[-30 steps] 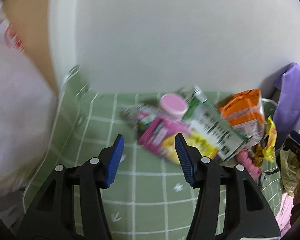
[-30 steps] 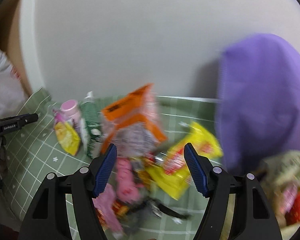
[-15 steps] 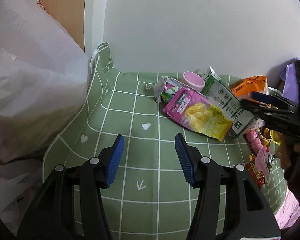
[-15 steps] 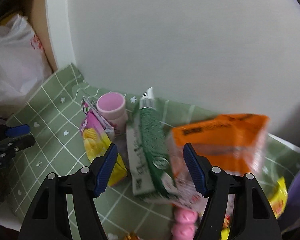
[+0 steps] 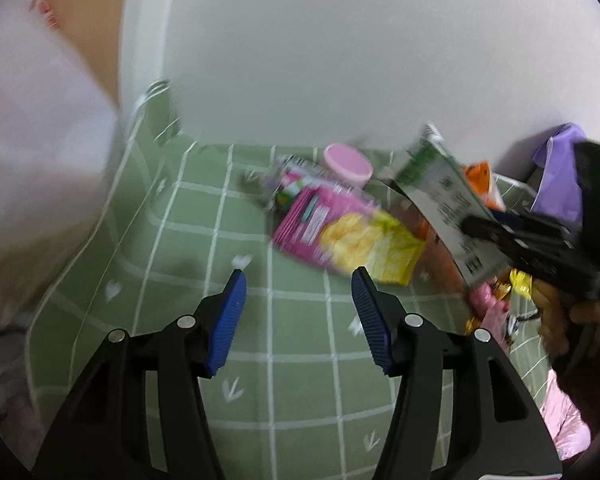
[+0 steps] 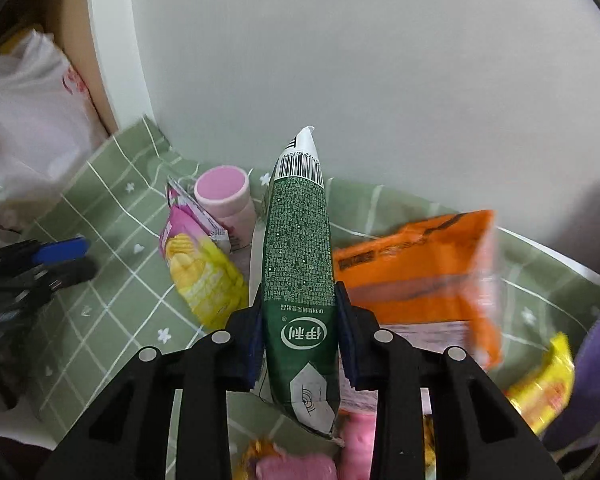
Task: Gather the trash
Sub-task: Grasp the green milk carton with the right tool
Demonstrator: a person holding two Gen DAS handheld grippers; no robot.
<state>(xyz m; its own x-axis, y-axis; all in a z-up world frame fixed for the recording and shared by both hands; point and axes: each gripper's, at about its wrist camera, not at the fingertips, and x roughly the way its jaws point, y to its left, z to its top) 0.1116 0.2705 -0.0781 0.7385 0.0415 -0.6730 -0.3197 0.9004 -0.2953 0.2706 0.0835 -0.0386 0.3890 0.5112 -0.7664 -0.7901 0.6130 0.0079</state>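
A tall green milk carton (image 6: 298, 248) stands between the pads of my right gripper (image 6: 298, 292). The jaws are closing and both pads press on its sides. In the left wrist view the same carton (image 5: 440, 184) is tilted up off the cloth, in the right gripper (image 5: 500, 232) held by a hand. My left gripper (image 5: 298, 276) hovers over the green checked cloth (image 5: 300, 380); its jaws are opening with nothing between them. A pink and yellow chips packet (image 5: 340, 232) and a pink cup (image 5: 348, 160) lie just beyond it.
A white plastic bag (image 6: 28, 112) bulges at the left, beside a wooden panel. An orange bag (image 6: 416, 264), a yellow wrapper (image 6: 544, 384) and pink sweets lie at the right. Something purple (image 5: 560, 176) stands at the far right. A white wall closes off the back.
My right gripper swung left from over the orange bag to the green carton and closed on it. The carton has come up off the pile. The left gripper stayed about where it was.
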